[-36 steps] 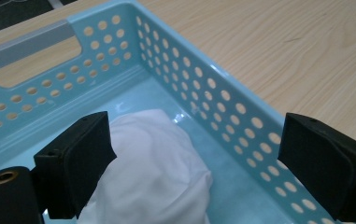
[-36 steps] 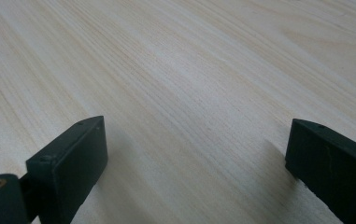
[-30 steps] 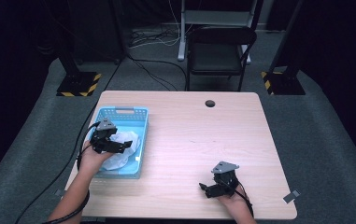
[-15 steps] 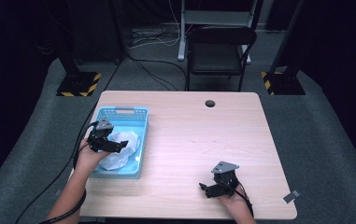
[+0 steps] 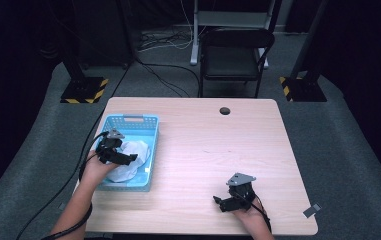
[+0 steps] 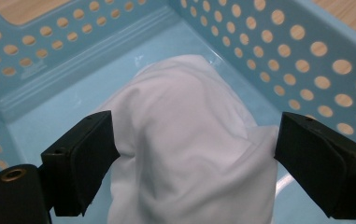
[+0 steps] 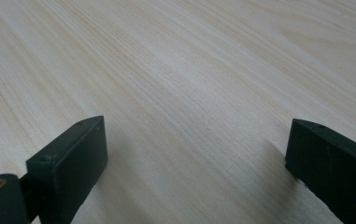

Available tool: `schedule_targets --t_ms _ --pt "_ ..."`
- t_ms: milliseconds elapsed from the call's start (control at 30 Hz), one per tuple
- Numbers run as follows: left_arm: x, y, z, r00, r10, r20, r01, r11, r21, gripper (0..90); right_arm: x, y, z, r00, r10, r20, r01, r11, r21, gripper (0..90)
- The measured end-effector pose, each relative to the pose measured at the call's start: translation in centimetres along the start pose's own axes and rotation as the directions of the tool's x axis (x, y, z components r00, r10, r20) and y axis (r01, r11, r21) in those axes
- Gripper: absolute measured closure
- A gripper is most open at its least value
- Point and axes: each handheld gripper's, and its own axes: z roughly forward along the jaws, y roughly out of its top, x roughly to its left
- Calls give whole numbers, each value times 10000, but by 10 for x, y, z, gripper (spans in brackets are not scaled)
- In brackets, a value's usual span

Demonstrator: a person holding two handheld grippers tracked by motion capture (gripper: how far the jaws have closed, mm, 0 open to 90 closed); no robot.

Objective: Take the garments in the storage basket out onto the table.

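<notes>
Cloth (image 6: 185,154) bunched lengthwise in basket (image 6: 306,51), left gripper (image 6: 192,161) wide astride, right gripper (image 7: 199,168) wide.

— What carries it all?
— A light wood table (image 5: 198,150), a round hole (image 5: 224,111) near its far edge, standing on grey carpet.
— And on it?
— A blue perforated basket (image 5: 128,122) at the left side; the right gripper (image 5: 223,202) rests near the front edge.

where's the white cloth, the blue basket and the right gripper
white cloth (image 6: 185,140), left gripper view, middle of its bulging top
blue basket (image 5: 130,120), high view, far rim
right gripper (image 5: 219,202), high view, between its fingertips
</notes>
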Motion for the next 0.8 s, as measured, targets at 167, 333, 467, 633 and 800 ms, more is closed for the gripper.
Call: schedule_targets --t_ms 167,333,467,633,800 --pt "2 0 3 10000 -92 -22 93 9998 165 119 0 0 0 10000 -4 -1 4 10000 -3 52" --pt "3 0 10 9999 -149 -22 150 9983 567 122 0 0 0 10000 -3 -1 3 10000 -3 52" --pt "1 0 15 9999 -110 -11 111 9968 792 124 0 0 0 10000 -4 -1 4 10000 -4 52" --pt "1 0 19 9999 -65 -103 76 9936 1127 133 0 0 0 10000 0 -1 0 10000 -1 52" --pt "0 -1 23 10000 -64 -68 74 9891 1473 137 0 0 0 10000 -17 2 17 10000 1 52"
